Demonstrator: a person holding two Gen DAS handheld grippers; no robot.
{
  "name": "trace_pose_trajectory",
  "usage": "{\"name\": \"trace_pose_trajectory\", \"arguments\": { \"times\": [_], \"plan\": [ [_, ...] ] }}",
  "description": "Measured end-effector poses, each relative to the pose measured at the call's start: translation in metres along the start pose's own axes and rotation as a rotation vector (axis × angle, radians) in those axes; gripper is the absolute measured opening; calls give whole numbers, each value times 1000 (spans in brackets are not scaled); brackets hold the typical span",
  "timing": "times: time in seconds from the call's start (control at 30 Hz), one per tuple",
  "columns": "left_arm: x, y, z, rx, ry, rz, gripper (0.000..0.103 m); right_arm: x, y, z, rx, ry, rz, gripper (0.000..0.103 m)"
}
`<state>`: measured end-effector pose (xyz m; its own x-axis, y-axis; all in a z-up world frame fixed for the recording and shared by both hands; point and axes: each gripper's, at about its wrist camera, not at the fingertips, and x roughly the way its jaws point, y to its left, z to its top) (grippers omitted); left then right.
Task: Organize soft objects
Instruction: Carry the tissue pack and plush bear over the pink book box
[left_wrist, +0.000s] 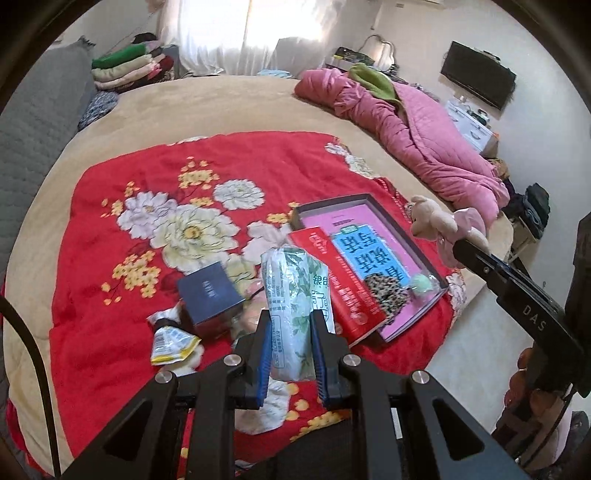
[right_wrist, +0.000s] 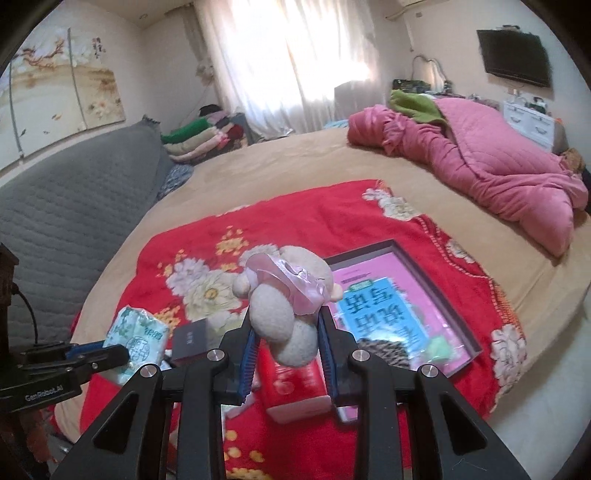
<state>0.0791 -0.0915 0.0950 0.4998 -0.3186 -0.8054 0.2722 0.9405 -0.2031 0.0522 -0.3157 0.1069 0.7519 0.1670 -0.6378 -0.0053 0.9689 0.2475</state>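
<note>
The tissue pack sits in my left gripper, pinched between the two blue pads across its narrow waist. Its long axis runs along my fingers, away from me and tipped a little left at the far end, so the crimped top points out over the red quilt. It hangs clear of the quilt. In the right wrist view the same pack shows at the left edge, poking out past the left gripper's black fingers.

Below the pack, from left to right on the quilt: a crumpled yellow sachet, a dark blue box, then a red book leaning on the edge of a shallow tray that holds a pink-and-blue book.

The plush toy is clamped in my right gripper, pads squeezing its pale round body from both sides. Its long axis runs up and away from me, leaning left; the pink ribbon lies across the upper end. It is held off the bed, above the red book. From the left wrist view the toy sticks out of the right gripper's tip, head end pointing left toward the tray.

Far right on the bed lies a pink duvet.
</note>
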Motion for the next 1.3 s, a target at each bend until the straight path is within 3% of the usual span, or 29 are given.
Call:
{"name": "trace_pose_trajectory", "arguments": {
  "times": [0.63,0.83,1.3],
  "plan": [
    [51,-83,27,109,51,-91,20,-16,-90,6,70,-16,-127,30],
    [73,-107,35,130,65,-117,20,-14,-111,6,99,-13,-128,30],
    [143,-138,36,170,183,-142,20,4,-131,3,109,30,-127,31]
  ]
}}
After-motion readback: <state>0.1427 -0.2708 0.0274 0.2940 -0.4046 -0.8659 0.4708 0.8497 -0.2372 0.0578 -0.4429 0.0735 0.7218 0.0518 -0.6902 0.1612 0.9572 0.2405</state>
